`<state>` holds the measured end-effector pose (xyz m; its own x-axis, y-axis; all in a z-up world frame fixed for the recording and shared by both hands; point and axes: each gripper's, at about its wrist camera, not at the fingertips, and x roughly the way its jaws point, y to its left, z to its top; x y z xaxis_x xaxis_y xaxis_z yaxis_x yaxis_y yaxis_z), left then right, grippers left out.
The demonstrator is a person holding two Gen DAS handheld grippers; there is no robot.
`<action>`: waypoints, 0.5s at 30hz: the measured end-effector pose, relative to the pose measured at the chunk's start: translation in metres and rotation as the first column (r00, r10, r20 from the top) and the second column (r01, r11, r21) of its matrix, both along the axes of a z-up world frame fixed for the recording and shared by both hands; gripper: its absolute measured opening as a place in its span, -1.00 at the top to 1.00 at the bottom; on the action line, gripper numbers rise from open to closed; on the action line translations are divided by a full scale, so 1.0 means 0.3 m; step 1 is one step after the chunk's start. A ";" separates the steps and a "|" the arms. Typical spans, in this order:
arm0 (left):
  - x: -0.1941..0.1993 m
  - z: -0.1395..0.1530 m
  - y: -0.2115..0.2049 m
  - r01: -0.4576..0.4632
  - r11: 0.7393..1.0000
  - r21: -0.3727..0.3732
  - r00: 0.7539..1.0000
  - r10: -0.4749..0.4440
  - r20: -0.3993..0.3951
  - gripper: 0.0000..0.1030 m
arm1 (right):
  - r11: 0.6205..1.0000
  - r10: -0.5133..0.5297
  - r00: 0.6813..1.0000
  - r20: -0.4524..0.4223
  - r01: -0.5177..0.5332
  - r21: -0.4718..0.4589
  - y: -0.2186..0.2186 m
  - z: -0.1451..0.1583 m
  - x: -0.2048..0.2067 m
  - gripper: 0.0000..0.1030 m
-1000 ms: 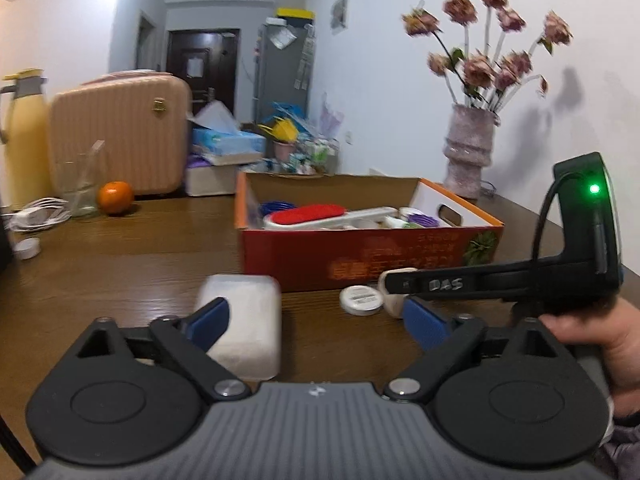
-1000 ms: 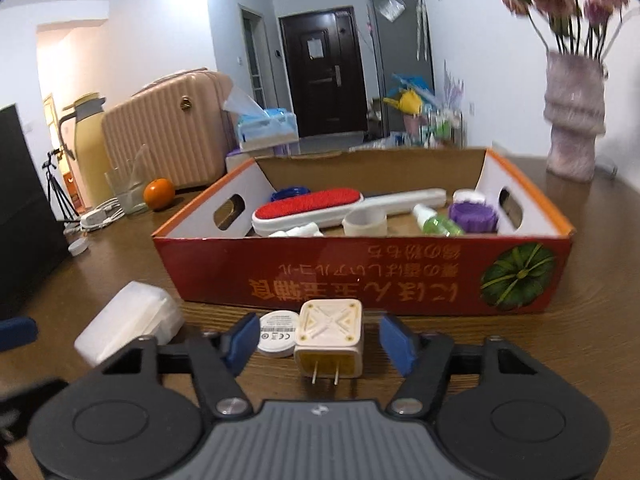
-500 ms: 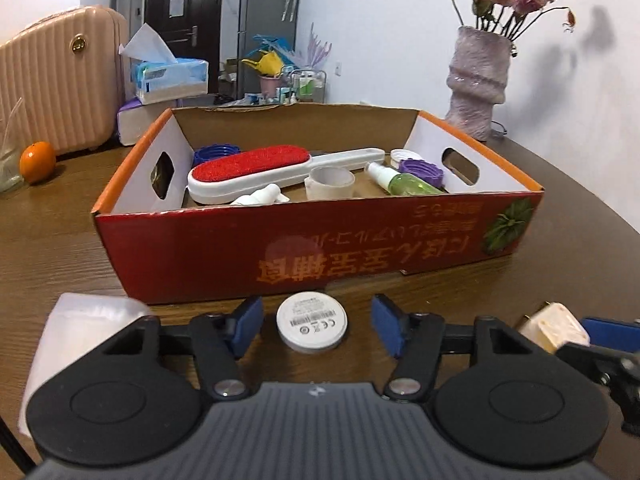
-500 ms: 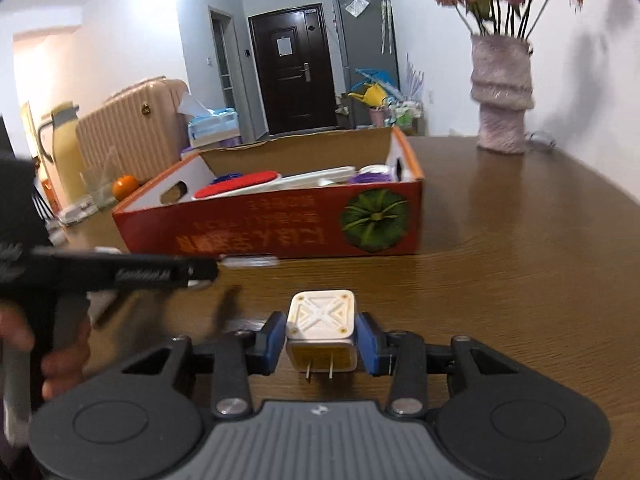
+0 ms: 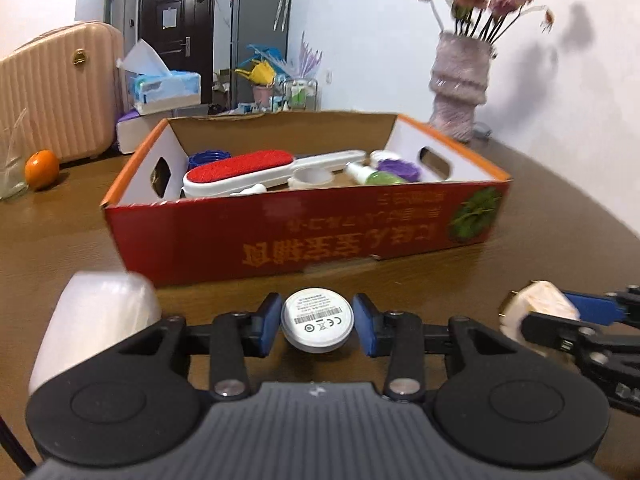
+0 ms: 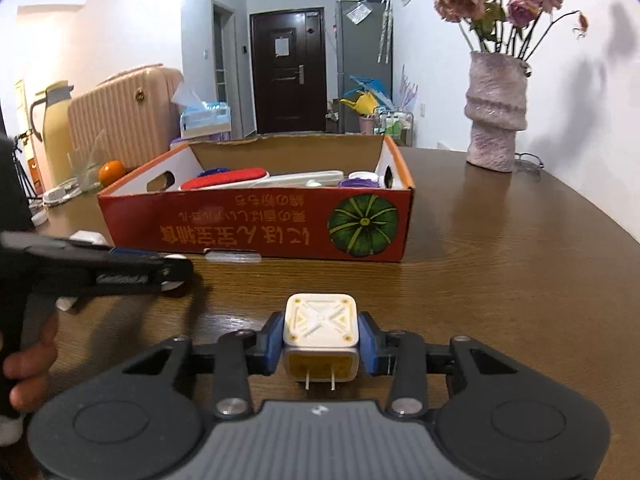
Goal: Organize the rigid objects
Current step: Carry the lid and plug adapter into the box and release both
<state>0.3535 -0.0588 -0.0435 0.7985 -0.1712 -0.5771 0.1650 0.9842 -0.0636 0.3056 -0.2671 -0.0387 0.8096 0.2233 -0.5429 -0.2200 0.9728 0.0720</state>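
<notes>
Red box at table centre already holding brush, bottles, lids; left tongs just closed around white disc, right tongs clamping plug adapter, both near-side, unboxed; white packet remaining.

Even, cool indoor light is filling both views, brightest on the white wall at the right of each frame. The flowers are throwing a soft grey shadow onto that wall at the upper right. A dull sheen is lying across the wooden table. The left wrist view is smearing with motion blur, worst at the vase and the white packet at lower left. Fisheye distortion is bending the table's edge, and the corners are going black.
</notes>
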 end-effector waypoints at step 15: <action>-0.525 0.162 0.105 -0.033 0.996 -0.078 0.991 0.042 0.126 0.22 | 0.995 0.062 0.992 0.109 -0.070 0.069 0.051 0.124 -0.375 0.27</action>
